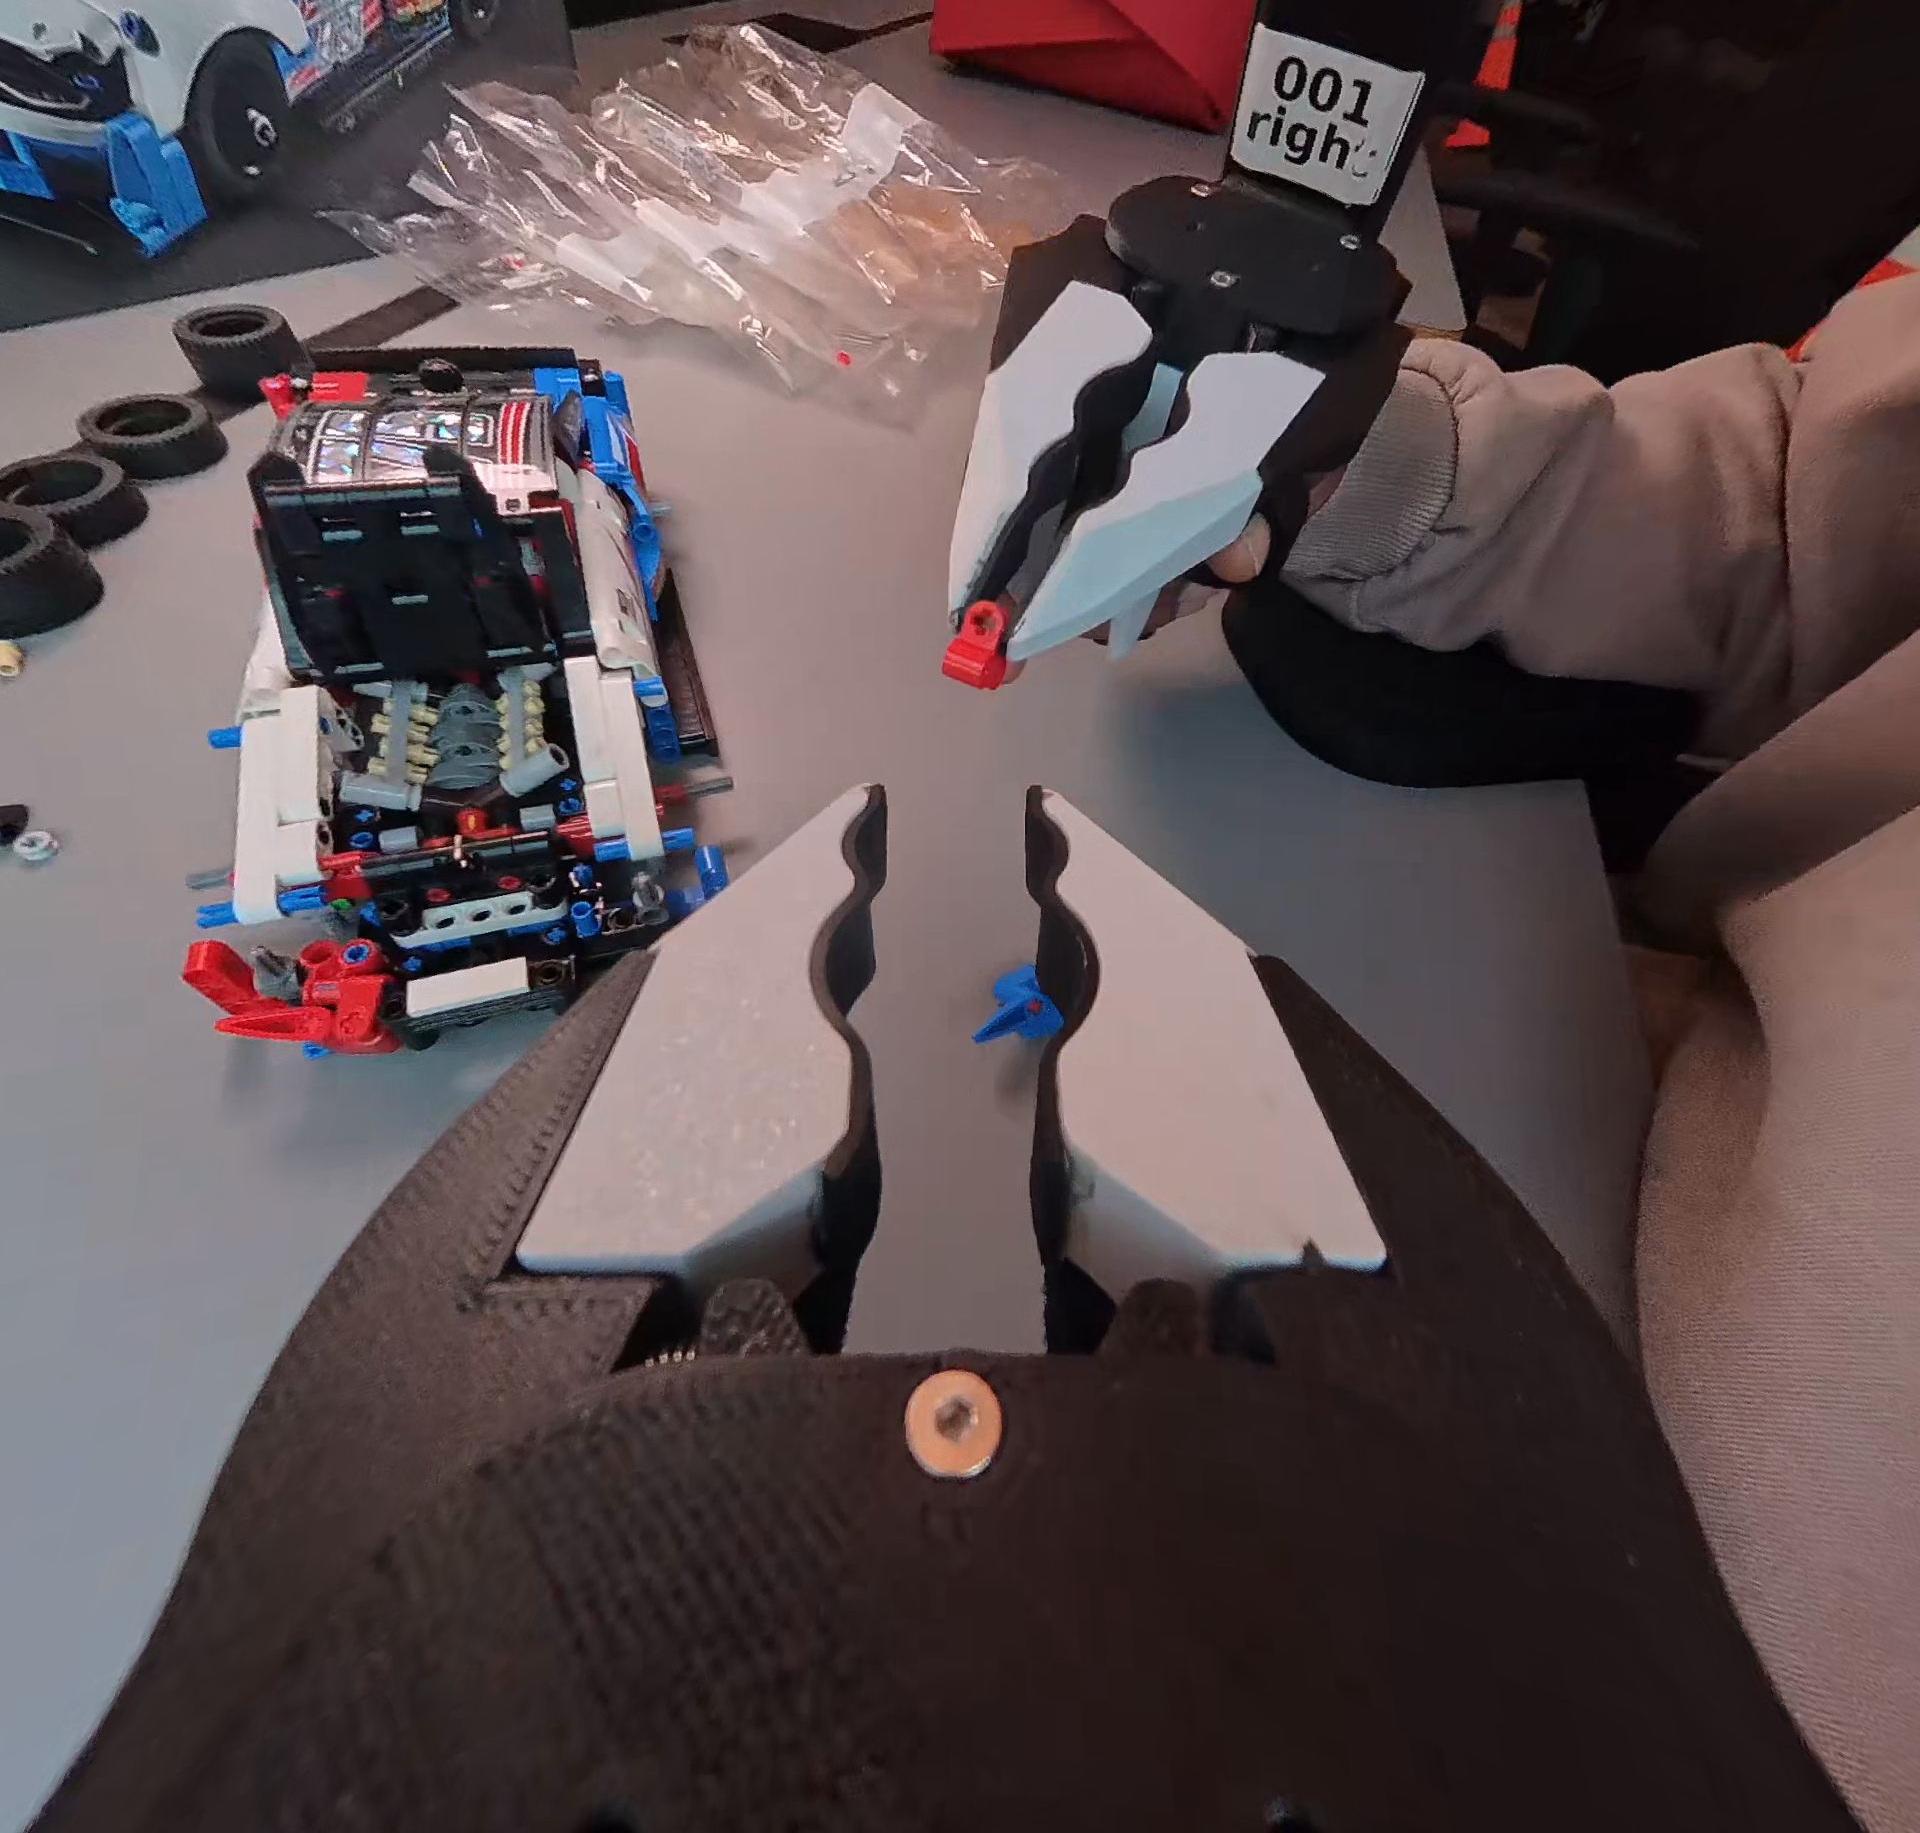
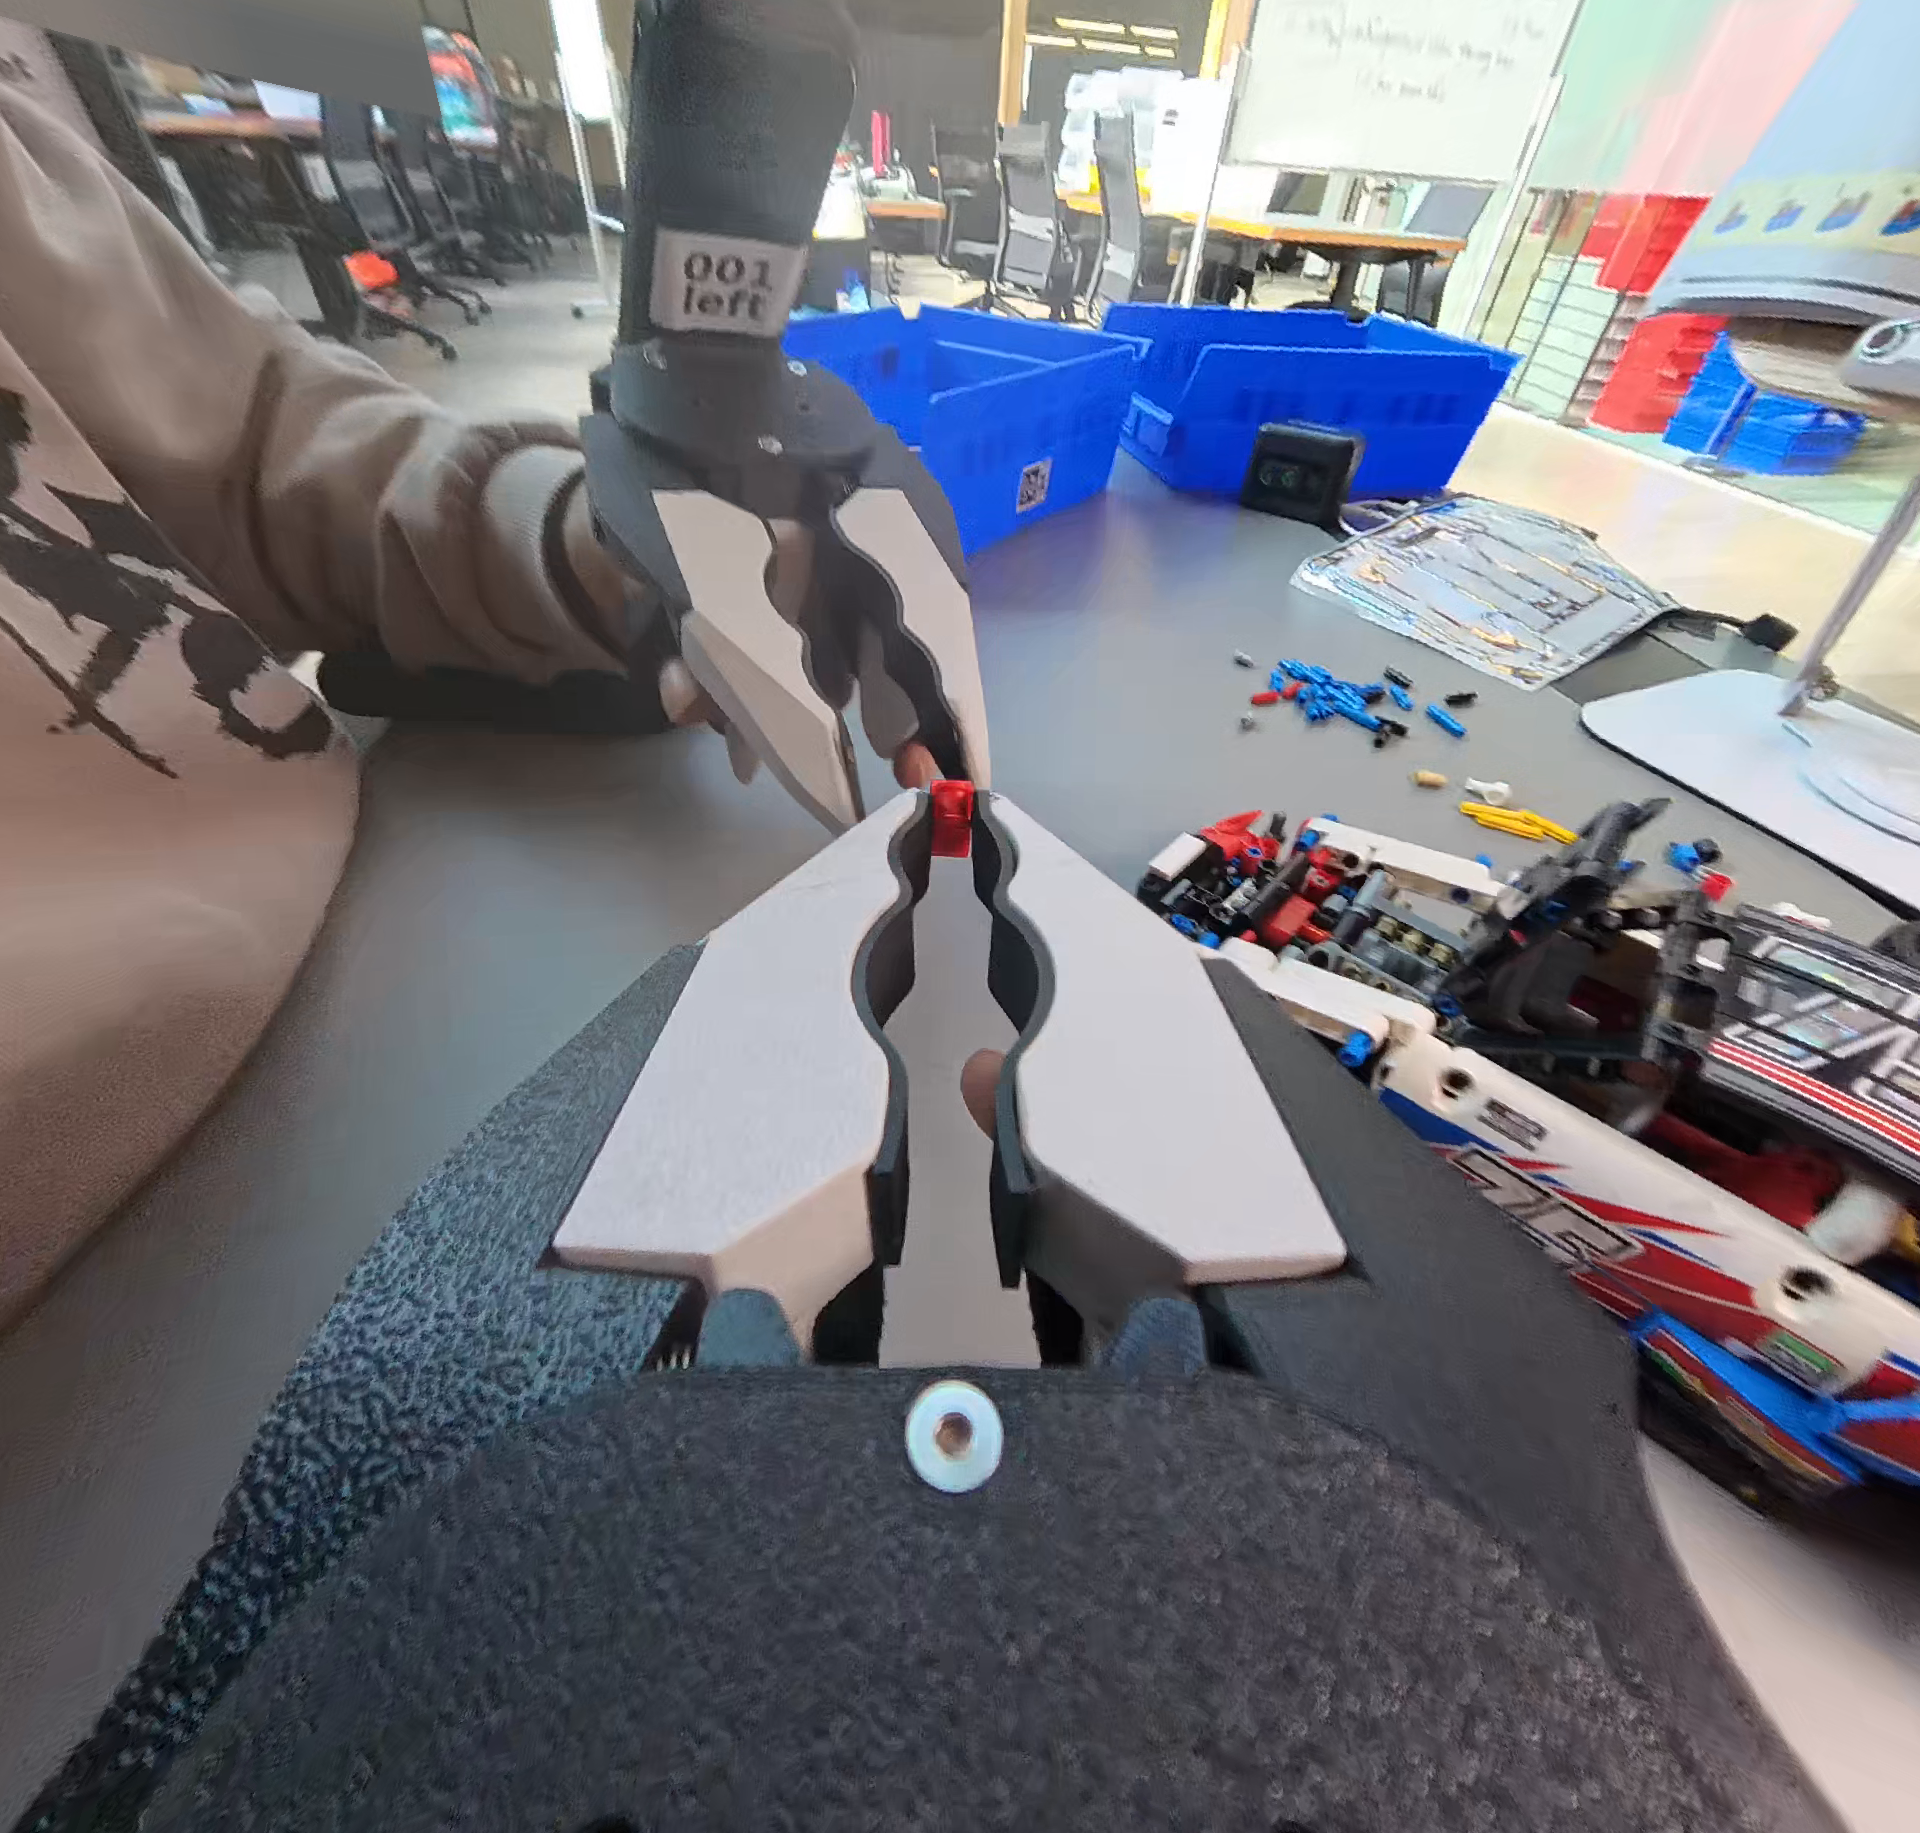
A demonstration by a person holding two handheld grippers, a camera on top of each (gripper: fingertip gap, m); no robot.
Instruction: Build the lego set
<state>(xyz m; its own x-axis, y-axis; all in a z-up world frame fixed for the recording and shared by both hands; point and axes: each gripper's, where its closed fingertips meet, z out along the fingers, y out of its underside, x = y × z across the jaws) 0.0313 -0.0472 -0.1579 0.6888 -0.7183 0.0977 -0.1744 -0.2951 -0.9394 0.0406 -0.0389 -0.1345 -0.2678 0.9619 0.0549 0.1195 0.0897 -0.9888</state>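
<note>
The half-built lego car (image 1: 447, 692), white, blue, red and black, lies on the grey table (image 1: 831, 588) to the left; it also shows in the right wrist view (image 2: 1558, 1056). My left gripper (image 1: 956, 807) is open and empty, low over the table. A small blue piece (image 1: 1013, 1004) lies on the table between its fingers, close to the right one. My right gripper (image 1: 987, 640) is shut on a small red piece (image 1: 977, 645) at its fingertips, held above the table ahead of my left gripper. In the right wrist view the red piece (image 2: 951, 817) sits between the right gripper's tips (image 2: 951, 807), just in front of the left gripper (image 2: 904, 775).
Several black tyres (image 1: 151, 427) lie at the far left. Empty plastic bags (image 1: 707, 214), the set's box (image 1: 208, 69) and a red object (image 1: 1091, 7) are behind. Loose blue pins (image 2: 1340, 697), yellow pieces (image 2: 1512, 822), two blue bins (image 2: 1039, 412) and a stand's white base (image 2: 1766, 744) lie beyond the car.
</note>
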